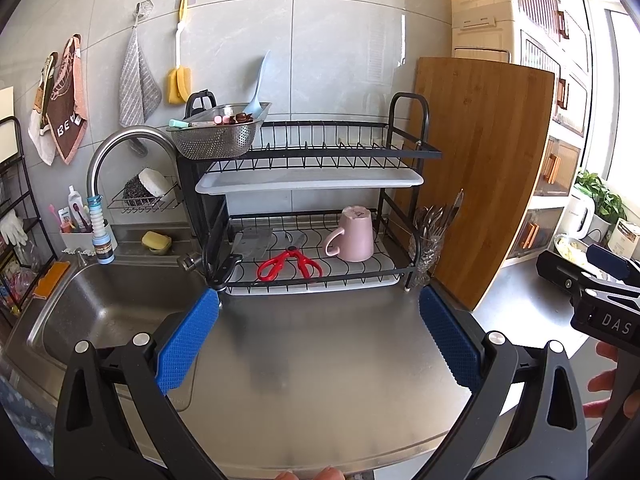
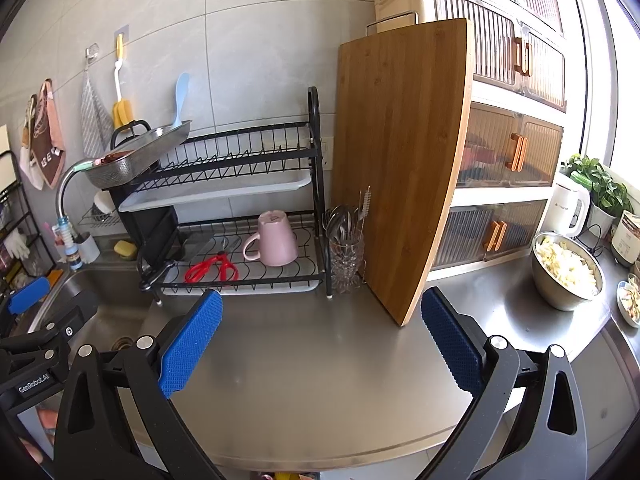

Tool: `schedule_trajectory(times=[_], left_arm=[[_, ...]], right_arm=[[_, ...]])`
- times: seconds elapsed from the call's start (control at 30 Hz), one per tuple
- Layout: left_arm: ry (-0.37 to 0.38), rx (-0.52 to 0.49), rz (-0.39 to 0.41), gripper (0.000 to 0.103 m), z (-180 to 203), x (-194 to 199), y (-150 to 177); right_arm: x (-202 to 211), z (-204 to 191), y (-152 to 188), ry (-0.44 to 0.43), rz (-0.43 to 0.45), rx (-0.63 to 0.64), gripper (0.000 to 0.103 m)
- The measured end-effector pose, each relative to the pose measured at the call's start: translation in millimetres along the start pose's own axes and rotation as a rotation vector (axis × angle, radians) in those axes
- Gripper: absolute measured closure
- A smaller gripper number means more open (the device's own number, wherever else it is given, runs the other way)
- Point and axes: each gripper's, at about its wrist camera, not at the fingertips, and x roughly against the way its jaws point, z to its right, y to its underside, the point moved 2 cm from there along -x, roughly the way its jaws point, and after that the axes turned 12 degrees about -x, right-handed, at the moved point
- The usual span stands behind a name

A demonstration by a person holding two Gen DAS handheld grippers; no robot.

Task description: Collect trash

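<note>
Stainless steel runs under both grippers: the worktop (image 2: 304, 360) lies bare and shiny right in front of them, with no scrap, wrapper or peel visible on it in either view. The left gripper (image 1: 318, 340) hangs above the near edge with its jaws spread wide and nothing between them; the right gripper (image 2: 320, 344) does the same, just to its right, equally wide and equally empty.

So the trash itself cannot be picked out with certainty. The likeliest candidate, as a guess, is the small plate of scraps (image 2: 630, 304) at the far right edge, beside the steel bowl of chopped food (image 2: 566, 276). Both lie well off to the right of the right gripper, so that hand is plainly the nearer one; the long axis of whatever is on the plate is too small to tell.

Further back stand the two-tier dish rack (image 1: 312, 184) with red scissors (image 1: 288, 266) and an upturned pink mug (image 1: 352, 240), the tall cutting board (image 2: 400, 160) leaning upright, and the sink (image 1: 104, 308) to the left. Tiled wall and window daylight close the room.
</note>
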Motion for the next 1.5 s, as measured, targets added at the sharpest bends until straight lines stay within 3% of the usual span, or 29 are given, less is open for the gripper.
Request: schedule_trajectory(times=[1.5], left_arm=[[-0.039,-0.014,-0.019,0.008,-3.2,-10.9,0.6]], right_arm=[[-11.8,-3.3,-3.7,0.001,-0.016,0.0,0.003]])
